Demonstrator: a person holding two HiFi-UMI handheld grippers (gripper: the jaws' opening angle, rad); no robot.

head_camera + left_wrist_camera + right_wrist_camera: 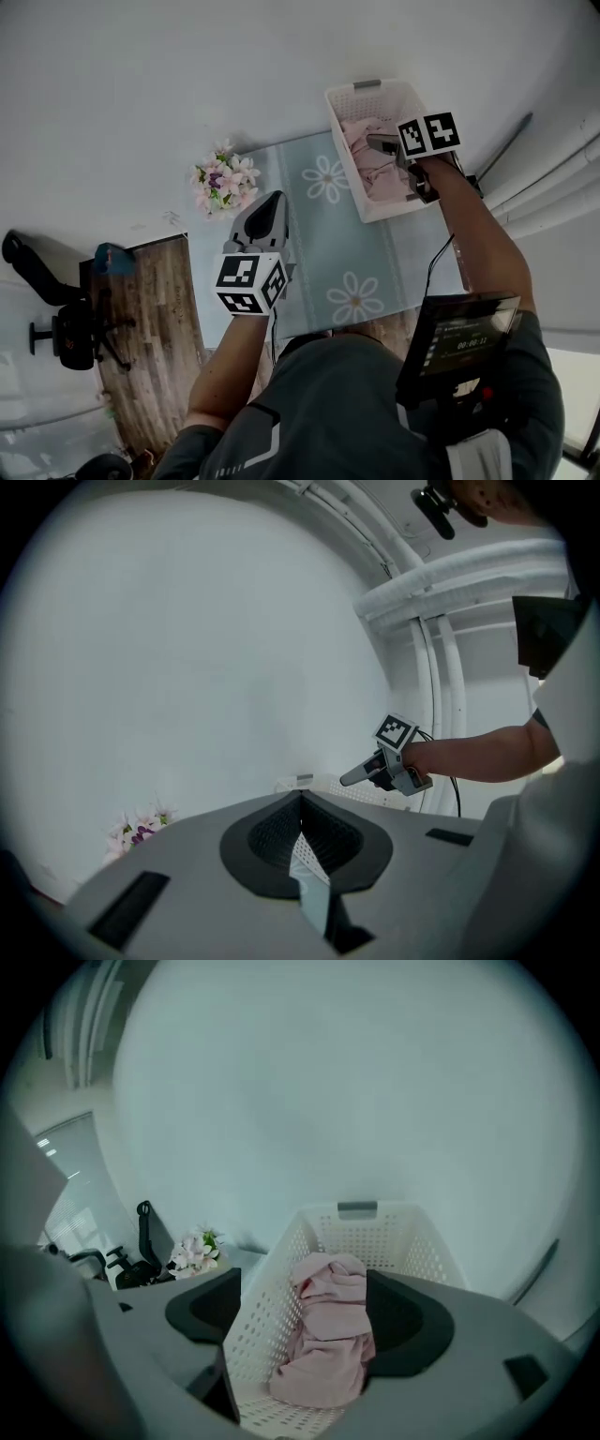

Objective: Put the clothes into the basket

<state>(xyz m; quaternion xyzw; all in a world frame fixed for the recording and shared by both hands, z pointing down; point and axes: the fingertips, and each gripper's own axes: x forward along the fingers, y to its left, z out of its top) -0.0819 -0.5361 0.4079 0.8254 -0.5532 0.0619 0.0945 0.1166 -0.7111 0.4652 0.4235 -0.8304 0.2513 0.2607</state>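
In the head view, the pink clothes [367,159] lie inside the white basket [389,211], at the far right of the flower mat [328,272]. My right tool [389,150] hangs over the basket. My right arm is stretched out far and points down at it. If I swing that arm low, I think I could hit the rim and tip the basket, and the clothes would spill out. The black wire [433,267] by that arm might also catch on something. My left tool [267,214] is held up near the middle with my arm bent. The flowers [223,183] sit just to its left, so a sweep that way could knock them over.

In the left gripper view, my left tool [302,801] is closed with nothing in it. It points almost level at the white wall. To the right, farther off, I see my right tool [361,772] above the basket's rim.

In the right gripper view, my right tool [309,1316] is wide open and empty. It looks down into the basket, where the clothes lie heaped against the left wall. I see nothing hanging over the rim.
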